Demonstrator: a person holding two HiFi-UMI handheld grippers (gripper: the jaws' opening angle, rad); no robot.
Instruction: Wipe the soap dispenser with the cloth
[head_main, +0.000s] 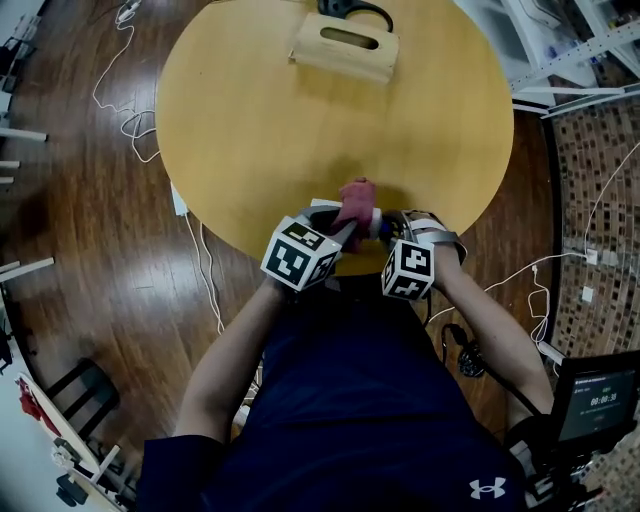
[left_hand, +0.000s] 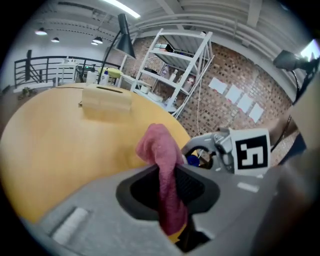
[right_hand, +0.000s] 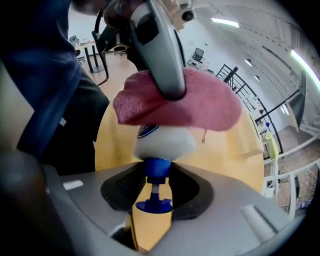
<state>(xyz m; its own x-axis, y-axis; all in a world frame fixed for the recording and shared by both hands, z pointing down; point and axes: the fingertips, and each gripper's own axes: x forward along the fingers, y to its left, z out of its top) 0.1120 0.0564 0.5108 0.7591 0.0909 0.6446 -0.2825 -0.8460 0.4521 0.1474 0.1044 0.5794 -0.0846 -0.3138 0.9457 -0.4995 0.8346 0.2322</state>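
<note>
Head view, setting: a round wooden surface (head_main: 300, 130) stands on a dark plank floor (head_main: 100, 280), with a wooden box (head_main: 345, 45) at its far side.
Head view, person: the person (head_main: 350, 400), in a dark blue shirt, holds both tools over the near edge of the surface.
Head view, left gripper (head_main: 350, 226): it points up and to the right, its tip in a pink cloth (head_main: 357, 198).
Head view, right gripper (head_main: 386, 226): it faces the left one, with the soap dispenser (head_main: 375, 222) lying crosswise between the two tools, just above the near rim.
Left gripper view, jaws: closed on the cloth (left_hand: 160, 150), which stands up in a bunched fold and hangs down below the pads.
Left gripper view, surroundings: the marker cube (left_hand: 252, 152) of the right tool shows just beyond the cloth. The wooden box (left_hand: 106, 97) sits far across the surface, with a white shelf rack (left_hand: 172, 60) before a brick wall (left_hand: 235, 70) behind it.
Right gripper view, jaws: closed on the blue neck of the soap dispenser (right_hand: 165, 140), pump head towards the camera and white body pointing away.
Right gripper view, cloth (right_hand: 200, 107): draped over the far end of the white body, with one of the left tool's jaws pressed onto it from above.
</note>
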